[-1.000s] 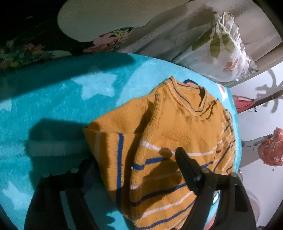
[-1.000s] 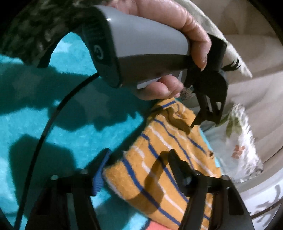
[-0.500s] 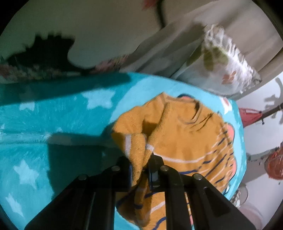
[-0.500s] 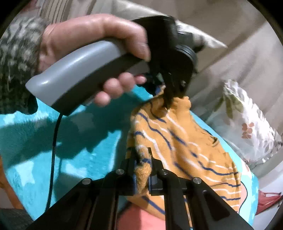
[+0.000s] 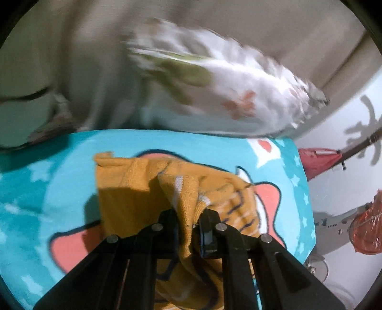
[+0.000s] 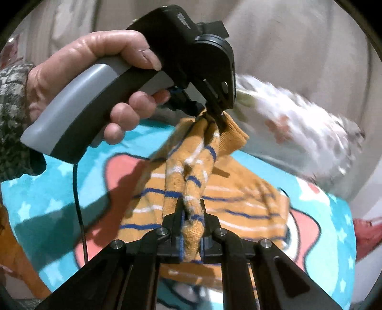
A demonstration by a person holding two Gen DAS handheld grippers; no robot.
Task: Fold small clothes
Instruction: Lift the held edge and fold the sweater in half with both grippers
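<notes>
1. Right claw [image 6: 192,229] was clamped on a bunched, striped edge of the sweater [image 6: 238,198]; knit filled the gap between its jaws.
2. Left claw [image 5: 188,229] was likewise clamped on a fold of the same sweater [image 5: 133,188], orange knit squeezed between its jaws. In the right wrist view it [image 6: 216,119] pinched the far end of the lifted edge, a hand [image 6: 100,78] round its grey handle.
3. Between the two claws the gripped edge ran raised, above the rest of the garment. The sweater's body lay on the blue blanket [image 6: 59,198] with stars and a pink cartoon print.
4. Beyond the blanket: a white flowered pillow [image 5: 238,95], blurred, against beige bedding.
5. Progress, as judged: mid-fold. Both holds were taken and the edge was lifted, but not yet laid over the body. Left to do: carry it across, set it down, release, and probably further folds; the sweater looked rumpled, not squared.
6. Writing: a small mark on top of the left claw's black housing [image 6: 183,18], too small to read. No other labels made out.
</notes>
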